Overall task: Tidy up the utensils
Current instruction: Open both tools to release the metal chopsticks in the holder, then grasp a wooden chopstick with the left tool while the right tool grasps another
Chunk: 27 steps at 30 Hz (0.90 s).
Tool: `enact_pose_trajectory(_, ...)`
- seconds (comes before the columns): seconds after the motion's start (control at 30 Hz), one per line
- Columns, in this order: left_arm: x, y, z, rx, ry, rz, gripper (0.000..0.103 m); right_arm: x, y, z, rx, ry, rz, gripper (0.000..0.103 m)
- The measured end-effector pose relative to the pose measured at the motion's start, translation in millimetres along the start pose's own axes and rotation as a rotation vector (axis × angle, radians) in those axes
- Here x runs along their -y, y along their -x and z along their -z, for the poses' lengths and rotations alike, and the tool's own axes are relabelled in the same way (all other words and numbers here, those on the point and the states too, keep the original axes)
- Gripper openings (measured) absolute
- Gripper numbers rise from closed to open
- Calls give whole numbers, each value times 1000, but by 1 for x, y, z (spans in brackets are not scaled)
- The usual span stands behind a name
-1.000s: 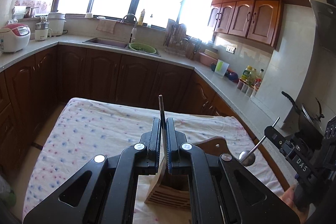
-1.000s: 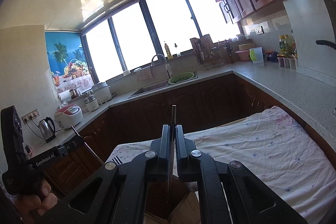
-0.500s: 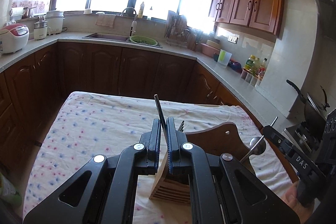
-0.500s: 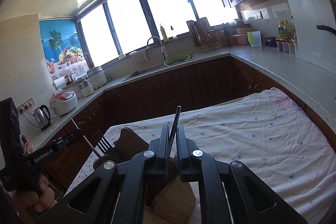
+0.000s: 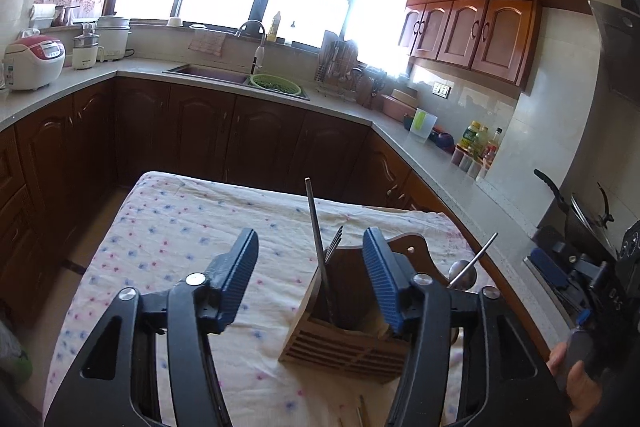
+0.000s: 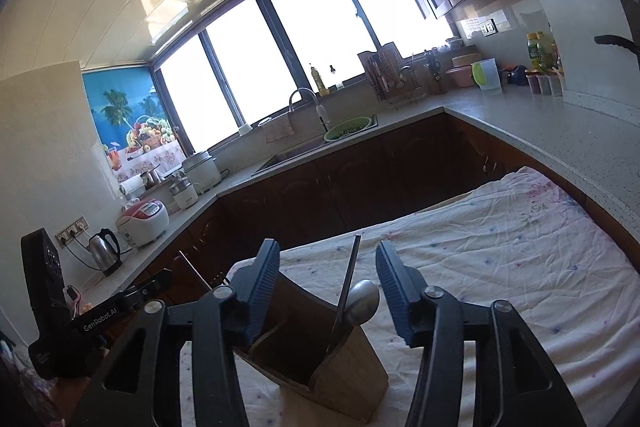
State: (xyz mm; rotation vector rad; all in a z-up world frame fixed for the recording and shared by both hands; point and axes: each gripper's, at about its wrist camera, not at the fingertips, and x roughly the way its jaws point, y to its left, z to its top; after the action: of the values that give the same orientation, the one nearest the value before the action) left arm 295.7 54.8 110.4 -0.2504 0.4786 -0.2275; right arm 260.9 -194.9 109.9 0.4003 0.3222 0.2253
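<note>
- Left wrist view: the left gripper [image 5: 310, 279] hangs above the table [image 5: 168, 227], which is covered with a flowered cloth. Its jaws stand wide apart and hold nothing.
- Between the two blue pads [image 5: 240, 275] we see the wooden utensil holder [image 5: 344, 343]. It stands on the cloth near the right edge of the table, toward the near side.
- A fork [image 5: 320, 251] stands in the holder with its thin handle up, a little tilted, and its tines show just beside it. No pad touches it.
- A spoon [image 5: 464, 269] sits at the right side of the holder, with its bowl up and its handle slanting up to the right.
- At the right border of this view is the right gripper [image 5: 560, 275], held by a hand [image 5: 576, 387].
- Right wrist view: the right gripper [image 6: 328, 287] is over the same holder [image 6: 344, 371], jaws wide open and holding nothing.
- The spoon [image 6: 362, 301] leans in the right compartment of the holder, between the pads [image 6: 390, 287] but apart from them.
- The fork [image 6: 200, 275] shows at the left, partly hidden behind the left finger.
- The left gripper [image 6: 132, 297] is at the lower left border of this view.
</note>
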Motion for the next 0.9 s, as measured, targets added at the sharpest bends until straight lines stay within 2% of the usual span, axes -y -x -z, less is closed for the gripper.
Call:
enact_pose_trajectory(0.03, -2, 6, 3, 3, 7, -3, 66, 0, 8, 0, 19, 1, -3, 92)
enact_pose_trajectory(0.07, -4, 11, 6, 3, 16, -4, 68, -1, 16, 0, 40, 3, 0, 99)
enact_pose_trajectory(0.13, -8, 19, 14, -9, 35, -12, 75, -1, 31, 2, 63, 12, 9, 100)
enact_pose_trajectory(0.27, -17, 34, 33, -40, 73, -17, 75, 1, 52, 11, 54, 8, 20, 100)
enact_pose_trajectory(0.63, -18, 63, 92, -158, 72, -40, 75, 26, 93, 62, -75, -23, 91, 100)
enact_pose_trajectory(0.9, -16, 66, 130, -249, 81, -47, 75, 39, 113, 101, -168, -30, 153, 100)
